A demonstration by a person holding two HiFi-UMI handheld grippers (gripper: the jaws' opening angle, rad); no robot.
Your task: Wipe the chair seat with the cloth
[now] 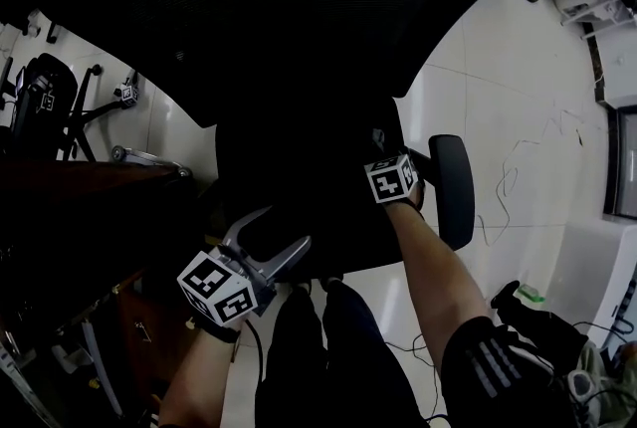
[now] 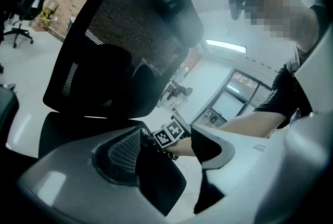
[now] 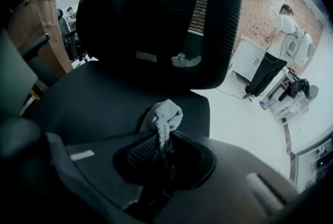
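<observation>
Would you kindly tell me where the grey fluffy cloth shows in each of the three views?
Head view: not visible in the dark picture.
Left gripper view: not discernible.
Right gripper view: the grey fluffy cloth, at centre, pinched in the right gripper's tongs.
Shared landmark: the black mesh chair backrest.
</observation>
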